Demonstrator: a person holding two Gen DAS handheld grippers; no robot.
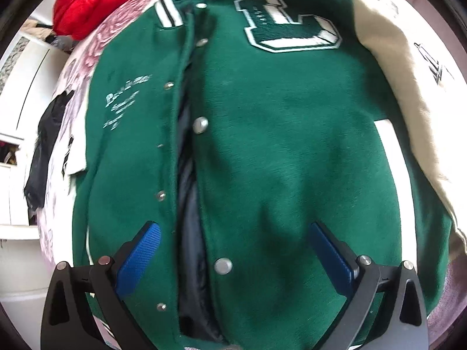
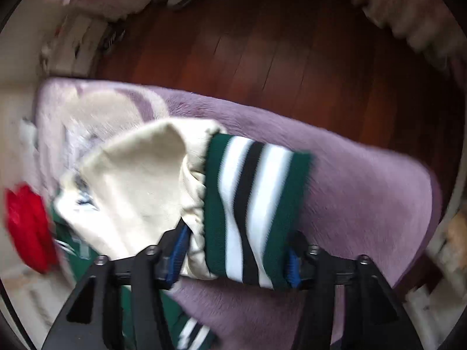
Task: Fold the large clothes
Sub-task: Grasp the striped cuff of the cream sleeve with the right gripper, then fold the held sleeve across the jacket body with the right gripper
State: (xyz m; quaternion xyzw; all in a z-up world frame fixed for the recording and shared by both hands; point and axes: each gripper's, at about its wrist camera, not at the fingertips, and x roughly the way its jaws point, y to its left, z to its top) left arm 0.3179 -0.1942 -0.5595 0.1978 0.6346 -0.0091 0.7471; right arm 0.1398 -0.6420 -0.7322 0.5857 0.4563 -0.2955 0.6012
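Observation:
A green varsity jacket (image 1: 277, 116) lies front up on the bed, its snap front slightly parted over a dark lining. It has a large letter patch (image 1: 289, 23) and cream sleeves (image 1: 408, 73). My left gripper (image 1: 233, 230) hangs open and wide over the jacket's lower front, with nothing between its blue pads (image 1: 143, 250). In the right wrist view, the striped green, white and black cuff (image 2: 251, 204) of a cream sleeve (image 2: 140, 180) sits between the pads of my right gripper (image 2: 236, 256), which press on both its edges.
A red padded garment (image 1: 96, 0) lies beyond the collar, also seen as the red garment (image 2: 26, 227). A black item (image 1: 43, 145) hangs off the bed's left side. A purple blanket (image 2: 364, 189) covers the bed, with its edge and wooden floor (image 2: 262, 58) beyond.

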